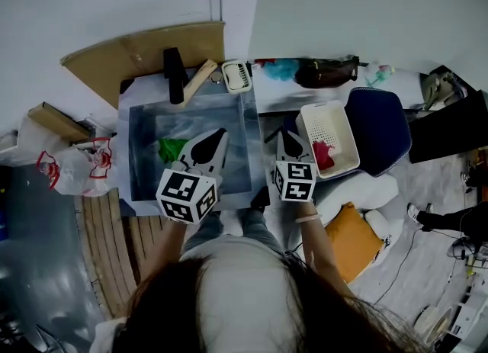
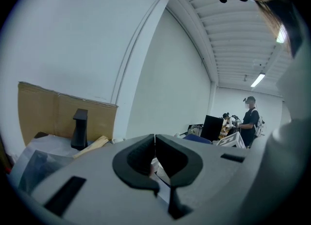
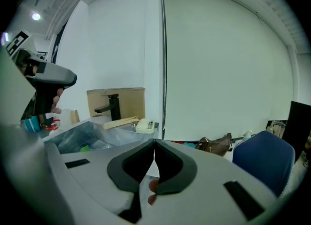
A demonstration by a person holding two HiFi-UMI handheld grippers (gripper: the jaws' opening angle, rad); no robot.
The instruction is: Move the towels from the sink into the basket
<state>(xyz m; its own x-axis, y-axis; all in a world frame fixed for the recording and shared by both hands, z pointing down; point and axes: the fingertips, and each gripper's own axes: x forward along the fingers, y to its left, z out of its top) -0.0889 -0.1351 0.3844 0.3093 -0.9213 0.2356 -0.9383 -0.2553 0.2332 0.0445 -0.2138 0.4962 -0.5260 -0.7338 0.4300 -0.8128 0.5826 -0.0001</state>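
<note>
Green towel point(image 1: 172, 148) in sink point(image 1: 248, 162)

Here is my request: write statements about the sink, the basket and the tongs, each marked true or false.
1. A green towel lies in the sink. True.
2. The white basket is empty. False: a red towel lies in it.
3. The left tongs stand wide open. False: they are shut.
4. In the head view the white basket stands to the right of the sink. True.
5. The right tongs grip the green towel. False: they are shut, away from it.
</note>
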